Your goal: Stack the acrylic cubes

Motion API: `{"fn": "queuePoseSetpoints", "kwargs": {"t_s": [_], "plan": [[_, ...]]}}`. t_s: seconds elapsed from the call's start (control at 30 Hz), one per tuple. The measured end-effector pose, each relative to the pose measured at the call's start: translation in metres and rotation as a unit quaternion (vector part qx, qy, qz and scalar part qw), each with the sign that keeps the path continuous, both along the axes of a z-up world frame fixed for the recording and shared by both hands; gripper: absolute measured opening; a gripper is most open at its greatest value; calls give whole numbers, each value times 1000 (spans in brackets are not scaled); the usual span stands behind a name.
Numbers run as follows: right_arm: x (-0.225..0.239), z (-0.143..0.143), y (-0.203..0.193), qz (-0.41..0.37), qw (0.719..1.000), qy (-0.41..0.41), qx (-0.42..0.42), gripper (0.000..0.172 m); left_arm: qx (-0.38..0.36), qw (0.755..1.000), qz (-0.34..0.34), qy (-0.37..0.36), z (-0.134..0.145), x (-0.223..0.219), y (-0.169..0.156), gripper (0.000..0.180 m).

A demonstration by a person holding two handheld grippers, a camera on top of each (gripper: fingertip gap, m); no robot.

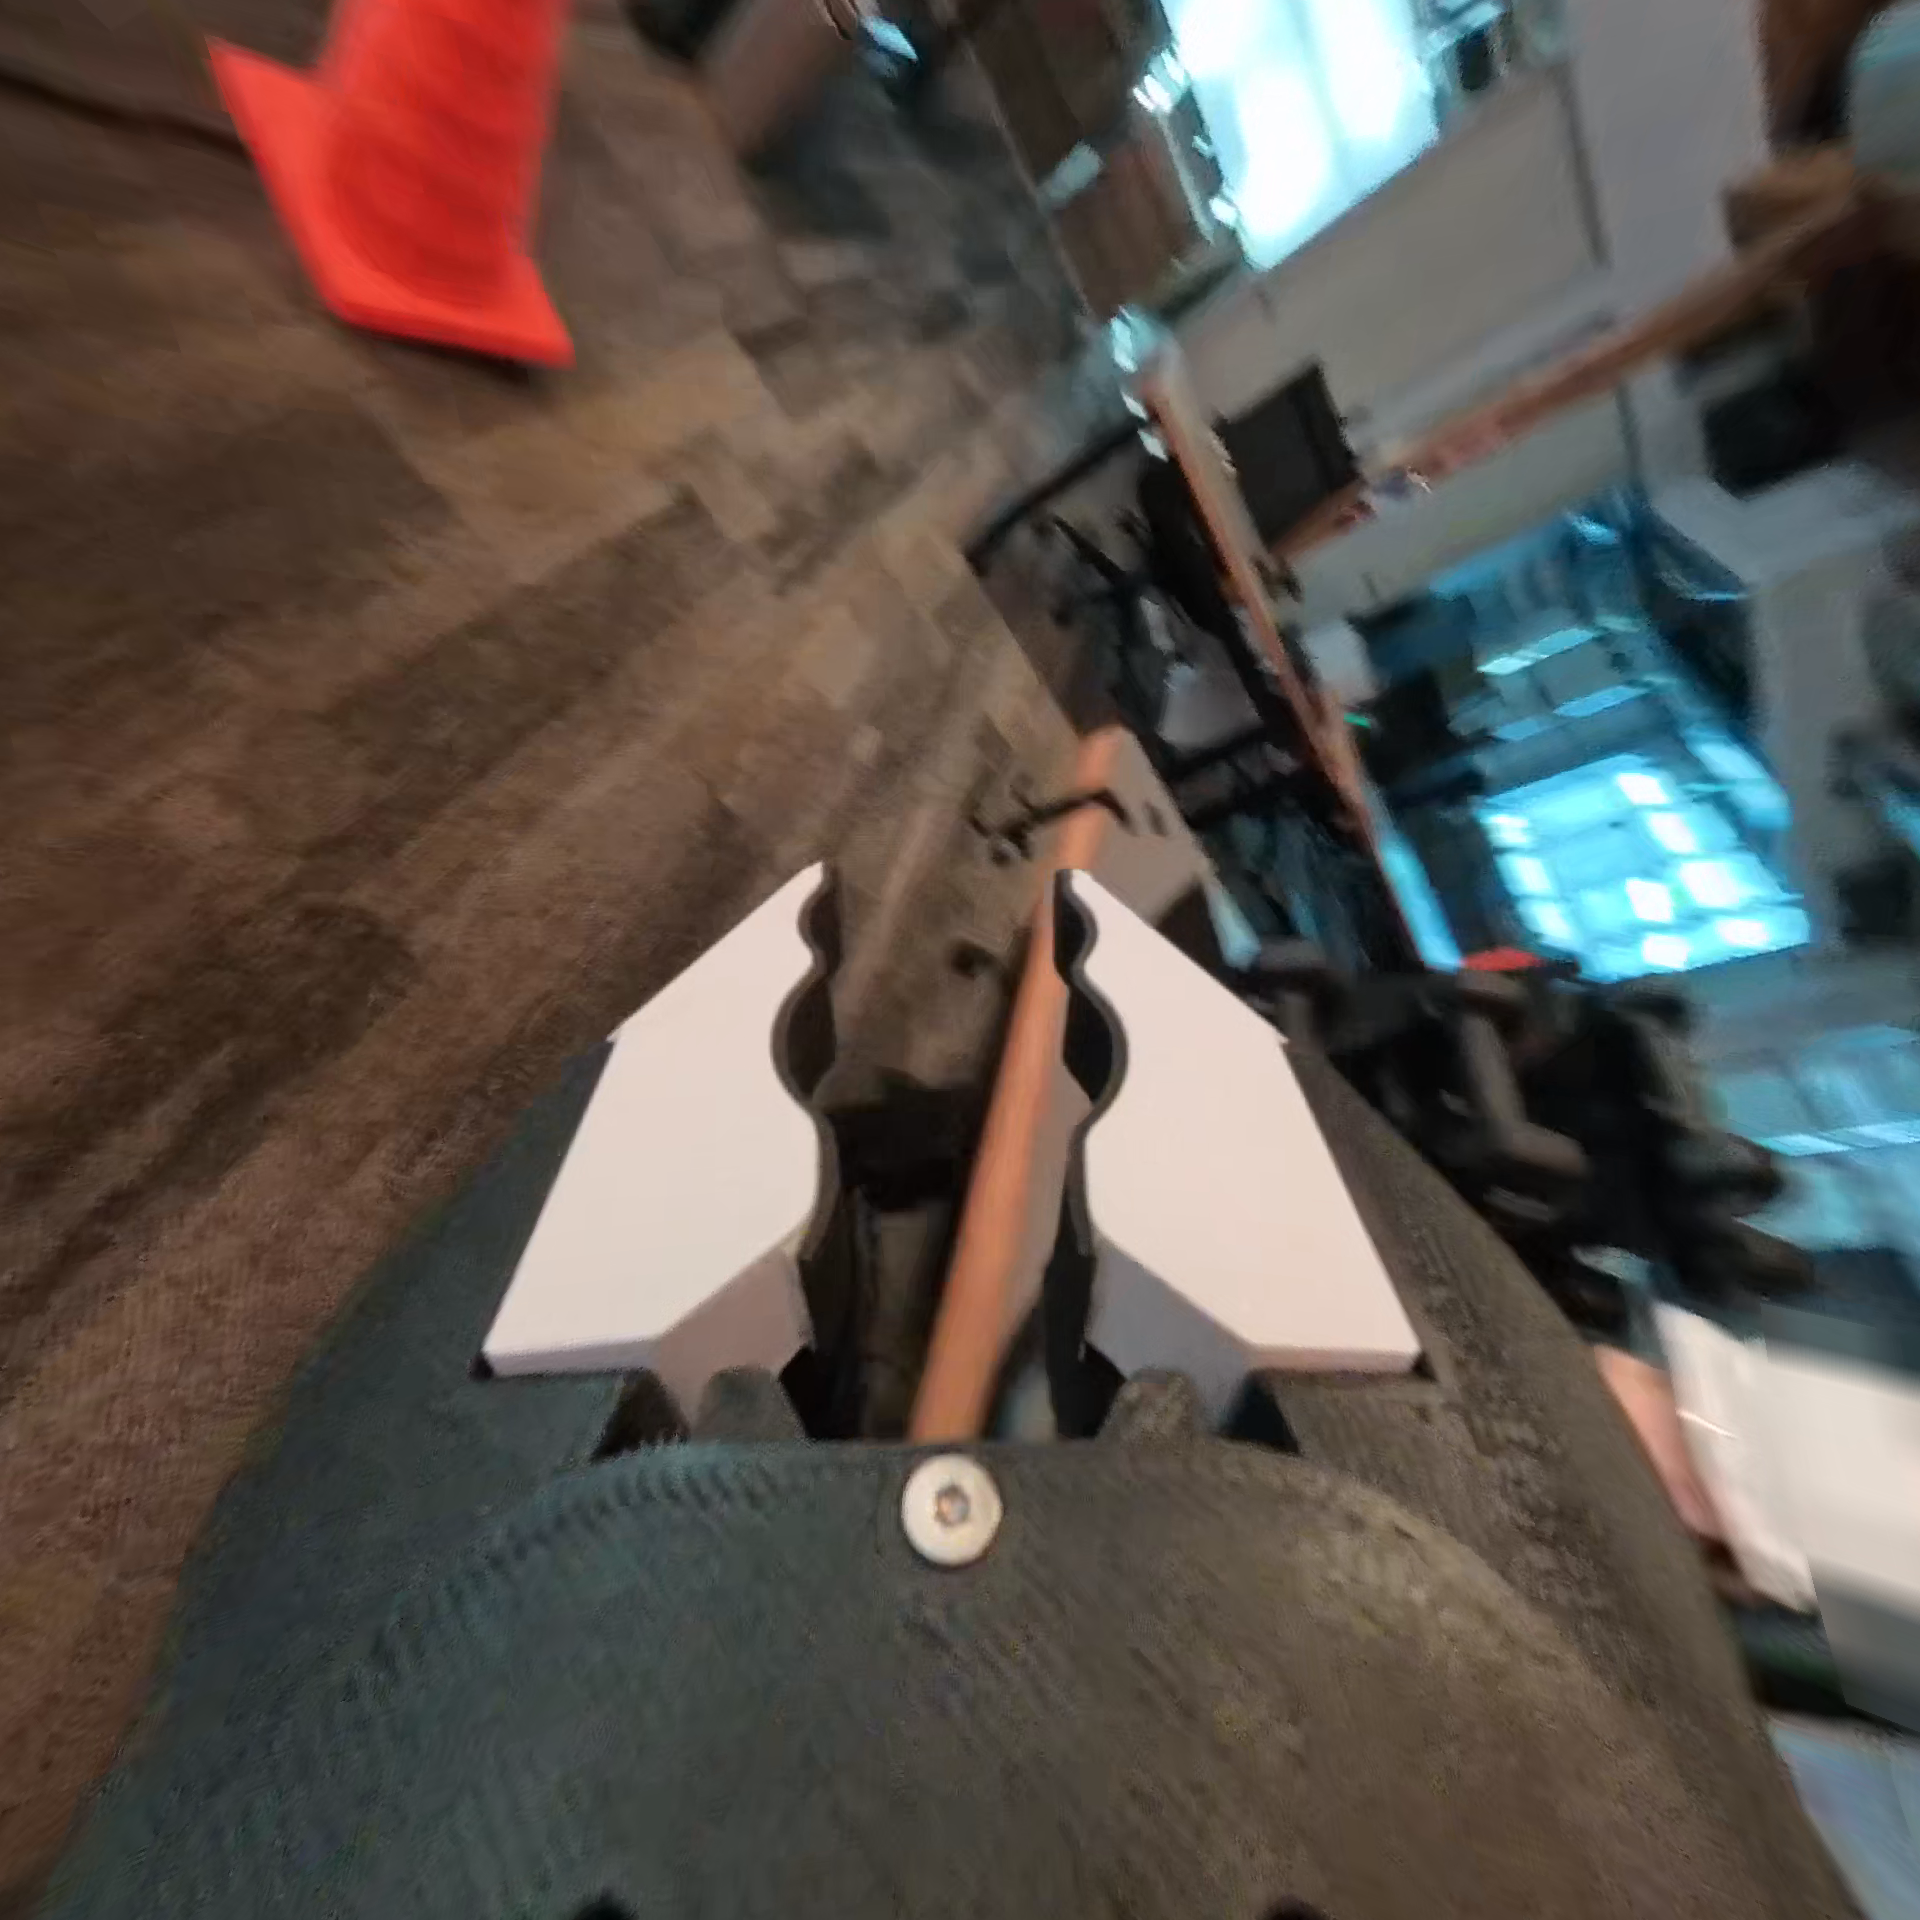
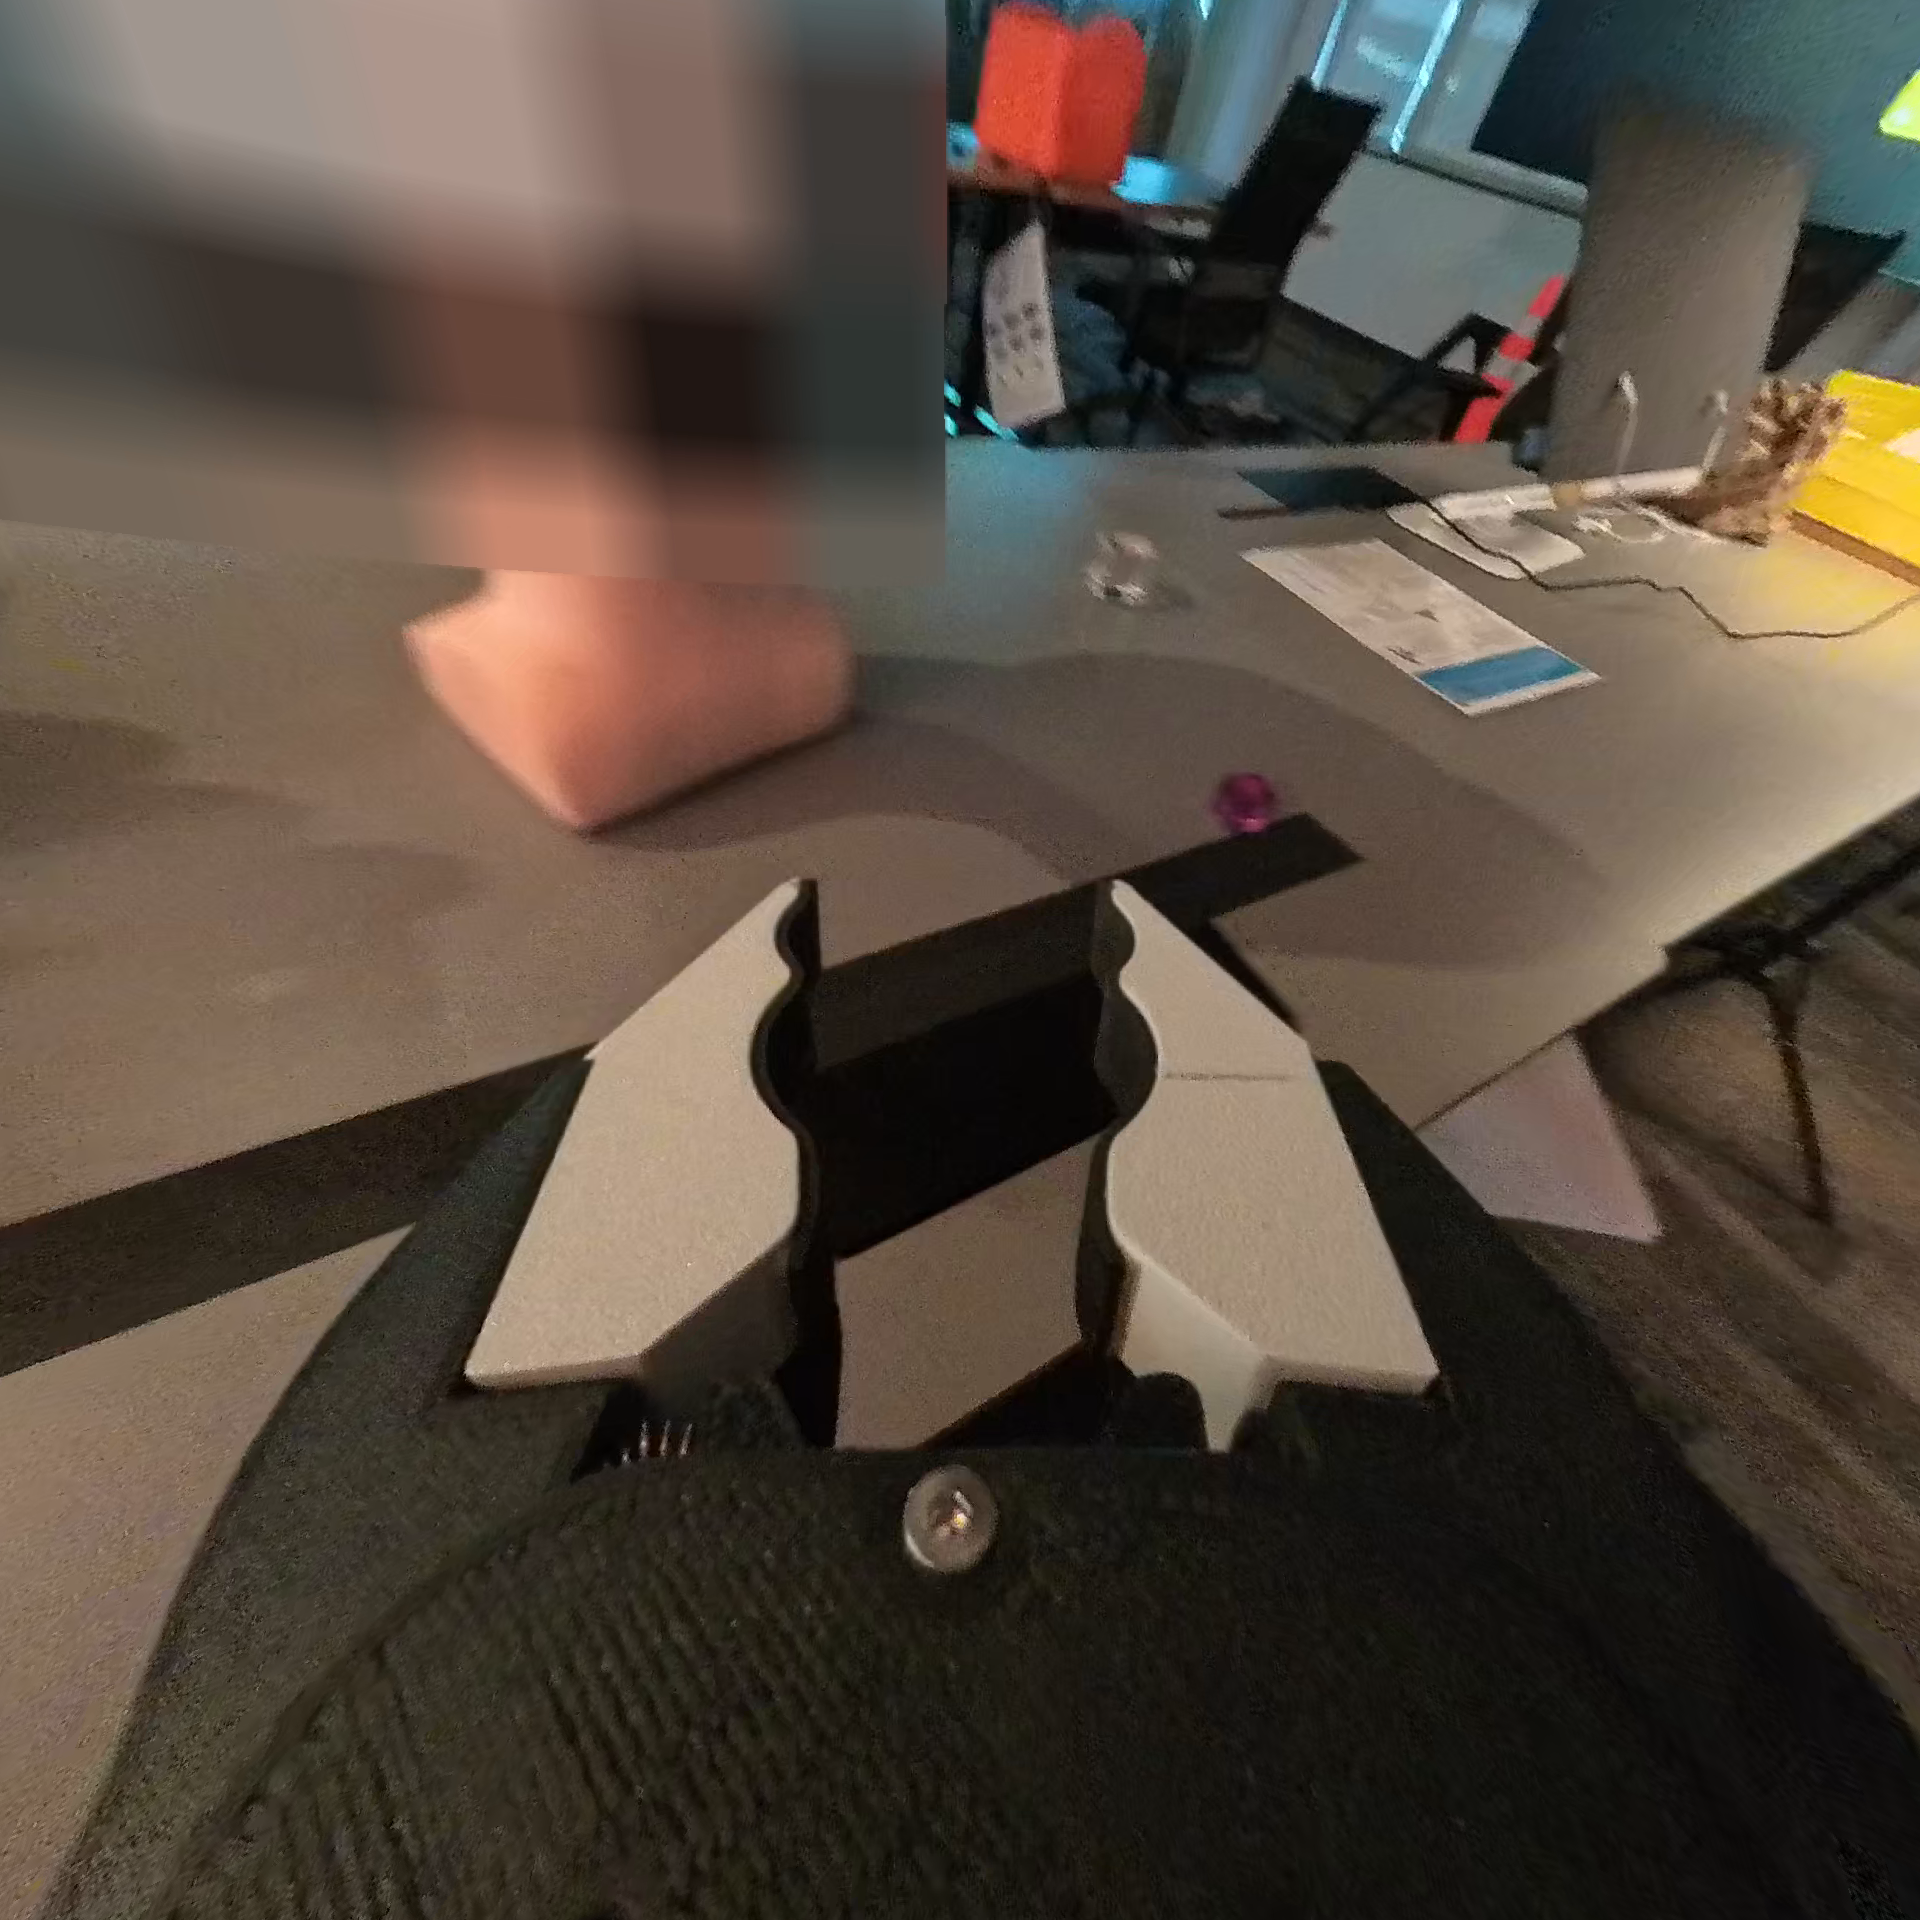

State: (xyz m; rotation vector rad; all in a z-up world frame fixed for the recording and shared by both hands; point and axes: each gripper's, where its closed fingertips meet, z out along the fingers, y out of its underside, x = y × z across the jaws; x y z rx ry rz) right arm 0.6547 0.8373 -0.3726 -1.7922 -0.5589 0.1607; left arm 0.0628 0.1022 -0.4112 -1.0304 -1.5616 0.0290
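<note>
In the left wrist view my left gripper is tilted over brown carpet, and the picture is blurred. Its white fingers stand apart. A thin brown strip runs lengthwise through the gap, close along the right finger and clear of the left one. I cannot tell whether it is a rod or a table's edge. In the right wrist view my right gripper is open just above a grey table, over a black tape strip. Nothing sits between its pads.
On the table lie a pink cushion-like block, a small purple bead, a small clear object, a leaflet, a cable, a pine cone and something yellow. The table's edge runs at right. An orange cone stands on the carpet. The gap from one gripper's tips to the other's is roughly 95 cm.
</note>
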Motion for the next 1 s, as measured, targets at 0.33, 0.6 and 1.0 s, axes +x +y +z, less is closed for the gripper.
{"fn": "queuePoseSetpoints", "kwargs": {"t_s": [0.33,0.6,1.0], "plan": [[44,-125,250,15,989,-72,-128,52,-394,905,163,-5,32,-3,-96,46],[47,-175,326,4,982,-40,-183,46,-523,826,208,-38,56,31,-147,50],[-11,-16,172,95,990,-86,57,27,-379,902,207,-21,20,36,-147,49]]}}
